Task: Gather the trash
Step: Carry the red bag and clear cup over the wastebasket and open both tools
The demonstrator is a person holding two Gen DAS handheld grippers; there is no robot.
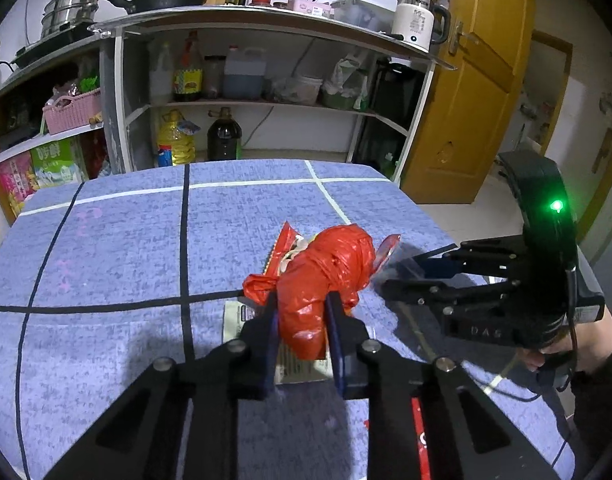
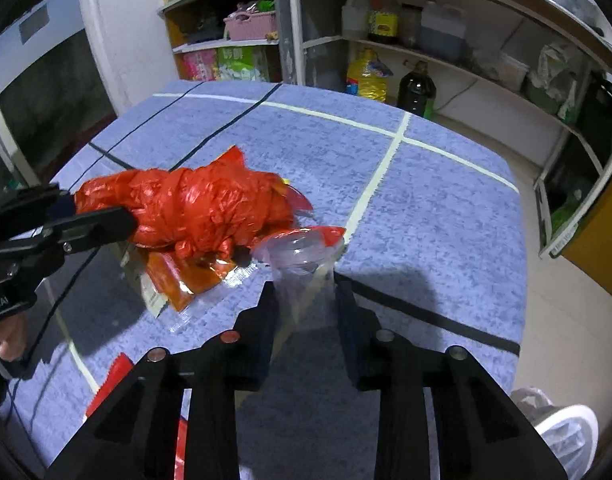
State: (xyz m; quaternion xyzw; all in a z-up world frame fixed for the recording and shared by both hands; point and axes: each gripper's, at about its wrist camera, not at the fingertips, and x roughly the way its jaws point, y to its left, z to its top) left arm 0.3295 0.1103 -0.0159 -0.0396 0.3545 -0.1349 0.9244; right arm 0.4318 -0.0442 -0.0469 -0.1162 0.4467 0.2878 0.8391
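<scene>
Pickup is the step in hand: left gripper (image 1: pixel 302 312) clamps the red plastic bag (image 1: pixel 325 276) between its 2 fingers, while right gripper (image 2: pixel 306 304) pinches the clear plastic cup (image 2: pixel 302 268) just ahead. Next, both likely need lifting toward a bin.

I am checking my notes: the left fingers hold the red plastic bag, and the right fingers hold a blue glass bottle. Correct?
One error: in the right wrist view, the right gripper holds a clear plastic cup, not a blue glass bottle. The left gripper does hold the red plastic bag.
</scene>
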